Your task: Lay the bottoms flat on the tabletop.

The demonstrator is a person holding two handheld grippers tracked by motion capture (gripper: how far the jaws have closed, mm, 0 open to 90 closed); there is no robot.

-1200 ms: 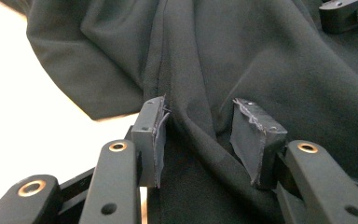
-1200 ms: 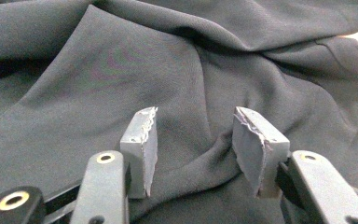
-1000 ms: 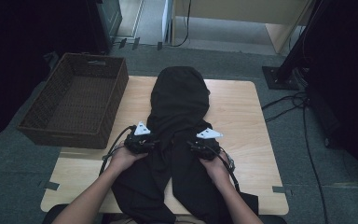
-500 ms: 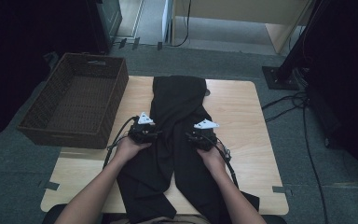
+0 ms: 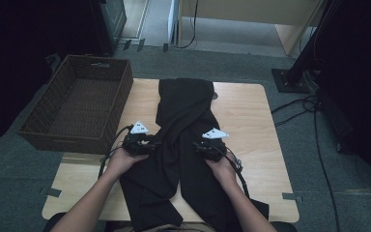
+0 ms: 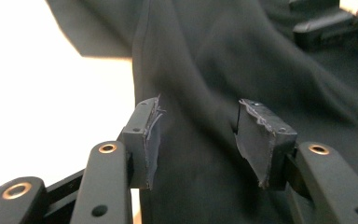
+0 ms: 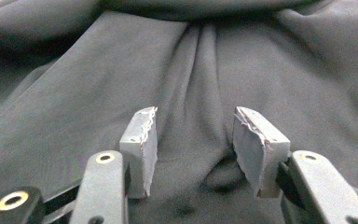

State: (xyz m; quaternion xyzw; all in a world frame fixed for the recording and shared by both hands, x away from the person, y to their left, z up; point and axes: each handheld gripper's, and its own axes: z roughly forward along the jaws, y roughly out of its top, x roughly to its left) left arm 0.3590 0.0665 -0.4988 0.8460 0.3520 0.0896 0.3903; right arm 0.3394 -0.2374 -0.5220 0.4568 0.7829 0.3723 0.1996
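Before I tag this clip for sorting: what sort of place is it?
Probably a lab or recording room, not a home: a small wooden table on grey carpet, loose cables on the floor, and a stand base beside it.

1. The black trousers (image 5: pixel 183 140) lay flat on the table (image 5: pixel 246 121), folded lengthwise at the far end, with the two legs splaying apart toward the near edge.
2. One leg lay just beside the left claw (image 5: pixel 147 145); in the left gripper view its seamed edge ran between the spread pads.
3. The other leg lay beneath the right claw (image 5: pixel 200 147), and a pucker of cloth rose between that claw's parted pads.
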